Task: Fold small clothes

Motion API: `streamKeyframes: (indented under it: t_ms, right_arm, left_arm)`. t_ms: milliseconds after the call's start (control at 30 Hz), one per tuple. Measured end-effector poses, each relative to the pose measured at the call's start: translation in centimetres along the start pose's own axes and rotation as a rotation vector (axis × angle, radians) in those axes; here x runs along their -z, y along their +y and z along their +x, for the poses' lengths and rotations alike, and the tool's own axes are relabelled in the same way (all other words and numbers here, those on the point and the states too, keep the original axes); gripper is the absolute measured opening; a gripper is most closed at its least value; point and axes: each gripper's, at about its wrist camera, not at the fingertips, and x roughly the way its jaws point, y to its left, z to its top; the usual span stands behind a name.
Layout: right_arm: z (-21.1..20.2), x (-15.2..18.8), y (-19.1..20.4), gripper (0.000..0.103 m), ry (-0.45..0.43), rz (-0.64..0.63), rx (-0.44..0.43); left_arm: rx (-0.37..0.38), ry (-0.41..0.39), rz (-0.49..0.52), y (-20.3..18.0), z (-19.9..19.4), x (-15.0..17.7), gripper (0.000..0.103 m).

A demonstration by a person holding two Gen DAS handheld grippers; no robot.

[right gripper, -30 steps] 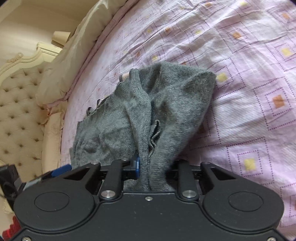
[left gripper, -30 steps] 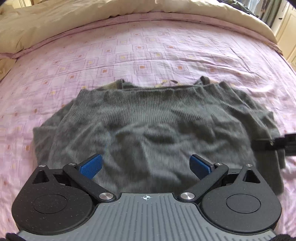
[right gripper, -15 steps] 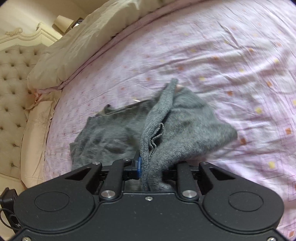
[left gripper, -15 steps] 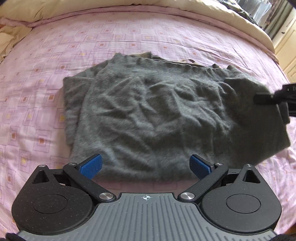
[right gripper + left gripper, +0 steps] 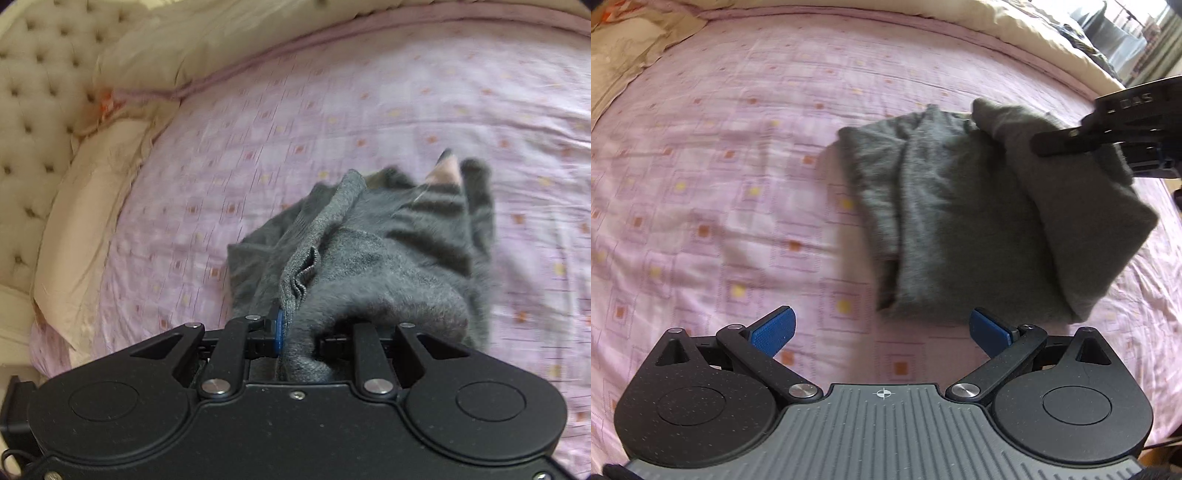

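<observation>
While the right gripper (image 5: 299, 338) is clamped on one edge of the soft grey knitted sweater (image 5: 960, 221) on the pink patterned bedsheet (image 5: 720, 184), the spread-apart, empty left gripper (image 5: 882, 328) hovers before its near edge, right of centre.
</observation>
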Motion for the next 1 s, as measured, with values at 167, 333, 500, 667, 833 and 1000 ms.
streamKeyframes:
  t_ms: [167, 333, 500, 667, 833, 1000]
  right_arm:
    - [4.4, 0.3, 3.3, 0.033, 0.074, -0.098, 0.092]
    - [4.9, 0.8, 5.5, 0.068, 0.055, -0.205, 0.008]
    - [0.7, 0.6, 6.4, 0.068, -0.105, -0.268, -0.132]
    - [-3.1, 0.9, 2.9, 0.068, -0.191, -0.175, -0.073]
    - [-4.8, 3.0, -0.8, 0.069, -0.179, -0.111, 0.034]
    - [-4.9, 6.2, -0.3, 0.069, -0.102, -0.239, 0.059]
  left_arm:
    - [0.0, 0.008, -0.032, 2.4, -0.1, 0.5, 0.102]
    - [0.011, 0.023, -0.046, 3.6, -0.2, 1.0, 0.102]
    - [0.032, 0.039, -0.024, 3.1, 0.0, 0.9, 0.102]
    - [0.06, 0.022, 0.013, 1.4, -0.6, -0.3, 0.102]
    - [0.139, -0.001, -0.012, 0.5, -0.5, -2.9, 0.102]
    - [0.196, 0.003, -0.12, 0.5, 0.9, -5.5, 0.102]
